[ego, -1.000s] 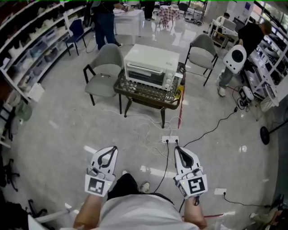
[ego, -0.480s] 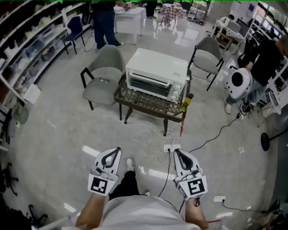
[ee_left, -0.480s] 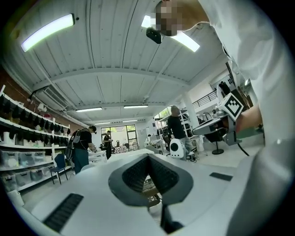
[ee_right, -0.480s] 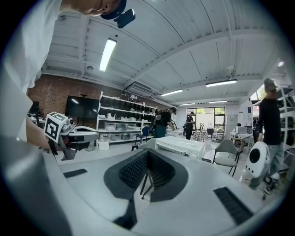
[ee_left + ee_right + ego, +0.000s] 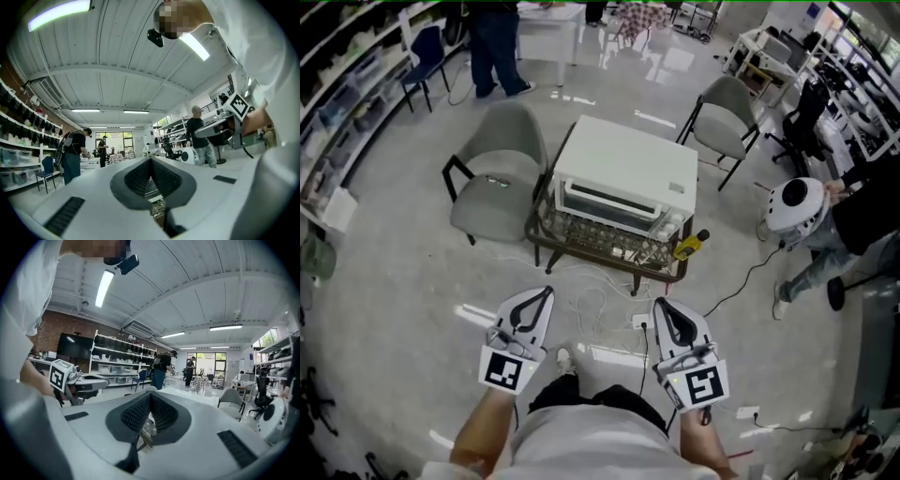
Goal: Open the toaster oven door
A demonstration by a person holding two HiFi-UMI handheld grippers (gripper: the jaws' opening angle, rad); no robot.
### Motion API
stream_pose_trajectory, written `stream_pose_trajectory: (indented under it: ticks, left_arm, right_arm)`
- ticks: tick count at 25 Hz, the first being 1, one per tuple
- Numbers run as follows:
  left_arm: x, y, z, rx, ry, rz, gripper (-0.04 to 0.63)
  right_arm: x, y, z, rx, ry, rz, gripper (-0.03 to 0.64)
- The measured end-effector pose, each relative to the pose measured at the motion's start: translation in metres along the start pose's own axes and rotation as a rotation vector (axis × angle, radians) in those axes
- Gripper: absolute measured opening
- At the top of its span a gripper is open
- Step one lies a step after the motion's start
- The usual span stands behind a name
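Observation:
A white toaster oven (image 5: pixel 623 183) with its glass door closed stands on a low dark table (image 5: pixel 581 246) ahead of me. My left gripper (image 5: pixel 546 292) is held low, near my body, well short of the table, and its jaws are shut with nothing between them. My right gripper (image 5: pixel 659 305) hangs beside it at the same height, also shut and empty. In the left gripper view the closed tips (image 5: pixel 150 158) point toward the table; the right gripper view shows the same closed tips (image 5: pixel 149 394).
Grey chairs stand left (image 5: pixel 492 169) and right (image 5: pixel 727 117) of the table. White cables and a power strip (image 5: pixel 639 322) lie on the floor between me and the table. A yellow tool (image 5: pixel 688 247) sits at the table's right corner. A person (image 5: pixel 848 220) stands at right.
I have walked closer: the toaster oven and table have grown larger and slid down toward me. Both grippers stay shut in front of my body.

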State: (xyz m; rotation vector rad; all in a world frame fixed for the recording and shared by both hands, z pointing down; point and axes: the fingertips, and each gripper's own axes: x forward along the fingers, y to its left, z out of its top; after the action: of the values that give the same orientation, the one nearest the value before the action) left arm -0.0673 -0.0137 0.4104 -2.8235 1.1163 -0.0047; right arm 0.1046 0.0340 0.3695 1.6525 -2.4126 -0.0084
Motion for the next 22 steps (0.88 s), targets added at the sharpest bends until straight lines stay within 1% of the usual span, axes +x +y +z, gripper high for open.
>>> stream_pose_trajectory:
  ticks: [2,6,9,12,14,17,19,22]
  left_arm:
    - [0.019,0.004,-0.002,-0.013,-0.009,-0.022,0.017]
    - [0.052,0.000,-0.008,-0.034,0.006,-0.067,0.017]
    - [0.072,-0.002,-0.006,-0.033,0.006,-0.074,0.017]
    - [0.085,0.005,0.002,-0.022,-0.014,-0.034,0.017]
    - [0.092,0.007,0.003,-0.006,-0.006,-0.012,0.017]
    - [0.100,0.007,0.004,0.008,0.010,0.020,0.015]
    - [0.105,0.008,0.008,0.016,0.009,0.045,0.016]
    - [0.109,0.008,0.009,0.019,0.010,0.077,0.015]
  right_arm:
    - [0.008,-0.012,-0.003,0.006,0.013,-0.022,0.021]
    - [0.012,-0.040,-0.015,0.023,0.053,-0.062,0.021]
    - [0.019,-0.058,-0.019,0.018,0.047,-0.064,0.021]
    - [0.037,-0.073,-0.016,-0.017,0.028,-0.036,0.021]
    - [0.047,-0.083,-0.016,-0.040,0.020,-0.019,0.021]
    - [0.059,-0.098,-0.018,-0.046,0.020,0.011,0.021]
    - [0.069,-0.103,-0.023,-0.060,0.035,0.043,0.021]
    - [0.087,-0.105,-0.034,-0.069,0.066,0.116,0.021]
